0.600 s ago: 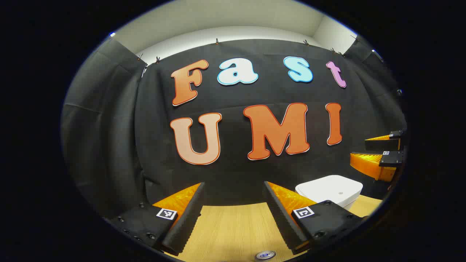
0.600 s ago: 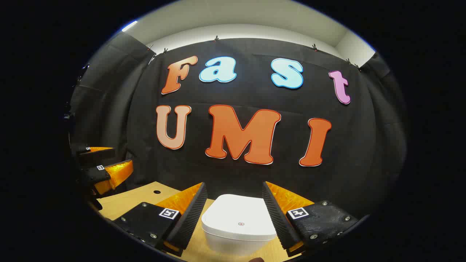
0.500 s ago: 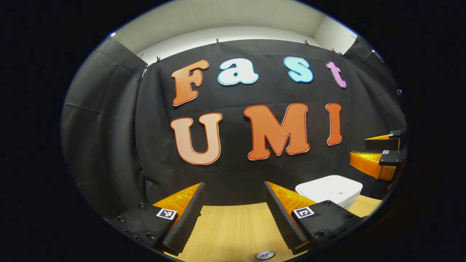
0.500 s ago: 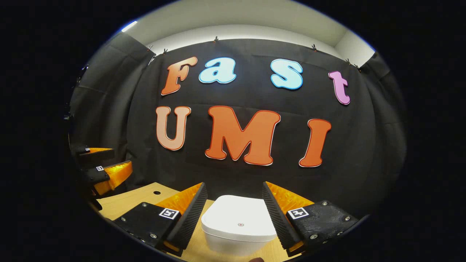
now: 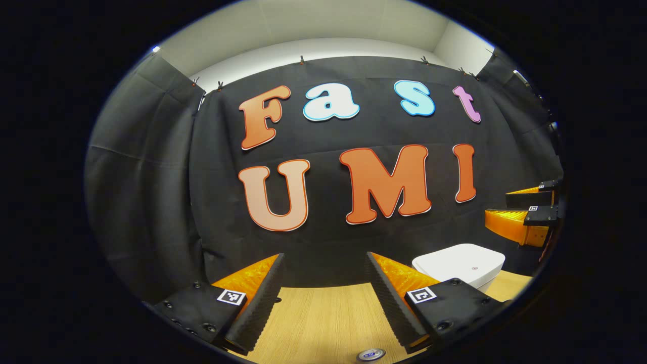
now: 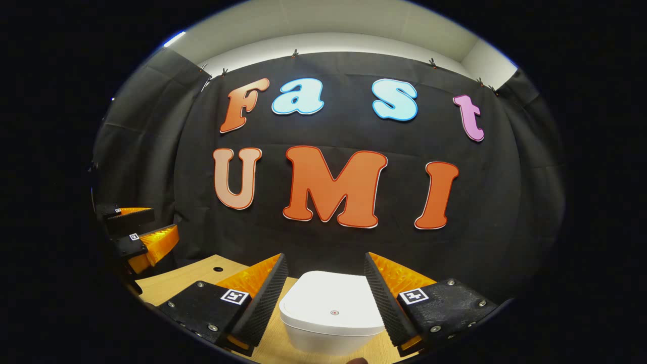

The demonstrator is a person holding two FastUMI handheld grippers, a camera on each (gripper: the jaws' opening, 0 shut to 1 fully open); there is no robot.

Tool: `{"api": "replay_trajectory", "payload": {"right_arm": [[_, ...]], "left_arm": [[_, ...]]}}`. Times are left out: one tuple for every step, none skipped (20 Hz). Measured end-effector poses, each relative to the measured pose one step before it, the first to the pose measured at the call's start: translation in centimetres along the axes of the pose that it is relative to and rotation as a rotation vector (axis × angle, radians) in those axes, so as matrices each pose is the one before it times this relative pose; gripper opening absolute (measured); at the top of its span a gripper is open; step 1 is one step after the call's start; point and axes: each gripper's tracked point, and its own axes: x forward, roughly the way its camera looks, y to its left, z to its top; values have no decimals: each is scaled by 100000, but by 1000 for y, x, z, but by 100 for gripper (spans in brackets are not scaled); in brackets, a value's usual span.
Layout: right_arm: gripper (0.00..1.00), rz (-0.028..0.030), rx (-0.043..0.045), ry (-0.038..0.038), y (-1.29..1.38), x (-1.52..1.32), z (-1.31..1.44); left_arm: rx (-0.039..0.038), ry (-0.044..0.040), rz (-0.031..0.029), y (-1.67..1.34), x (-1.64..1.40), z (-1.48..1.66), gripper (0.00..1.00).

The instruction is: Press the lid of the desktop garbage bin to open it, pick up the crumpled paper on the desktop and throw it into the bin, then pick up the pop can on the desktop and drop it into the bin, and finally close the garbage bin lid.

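The garbage bin (image 6: 331, 316), lid down, stood on the bench dead ahead of my right gripper (image 6: 323, 298), framed between its spread fingers. My left gripper (image 5: 323, 298), also spread, held it off to the right, so right was nearer.

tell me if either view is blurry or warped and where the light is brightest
Left gripper view: sharp, fisheye bends the black cloth wall edges, brightest on the pale ceiling strip. Right gripper view: sharp too, the white plastic desktop bin evenly lit without glare, the light wooden desktop curved by the lens.
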Motion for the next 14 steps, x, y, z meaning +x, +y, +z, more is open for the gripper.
{"api": "replay_trajectory", "payload": {"right_arm": [[93, -72, 21, 124, -105, 150, 55], [93, -165, -99, 104, -77, 73, -8], [93, 23, 32, 106, -57, 58, -43], [93, 397, 30, 59, 154, 169, -104], [92, 97, -21, 267, -51, 70, -78], [91, 144, -40, 41, 12, 85, -33], [89, 202, -26, 142, 3, 134, 8], [88, 819, 63, 126, 115, 43, -125], [83, 1495, 92, 383, 304, 115, -102], [81, 2745, 252, 441, 583, 91, -128], [76, 1607, 261, 278, 304, 144, -55], [74, 371, 9, -62, 15, 32, 39], [71, -307, -179, 456, -159, 143, -103], [67, -170, 5, 1061, -145, 220, -401]], "left_arm": [[182, -206, 14, 35, -10, 50, 100], [182, -220, -41, -78, 33, -16, 100], [9, -204, 51, 1, -36, 59, 100], [-13, 51, -16, -10, 28, -72, 100], [55, 27, 97, 15, -13, -14, 100], [28, 63, 66, 4, 74, -70, 100], [81, 174, 182, 28, 55, -97, 100], [93, 196, 277, 20, 47, -51, 100], [149, 204, 281, 22, 48, -88, 100], [170, 217, 289, -34, 28, 37, 96], [126, 75, 269, -10, 2, 24, 96], [163, 133, 304, 38, 56, -125, 96], [228, 27, 378, 9, 16, 30, 100], [215, 66, 446, 46, 63, -39, 100]]}}
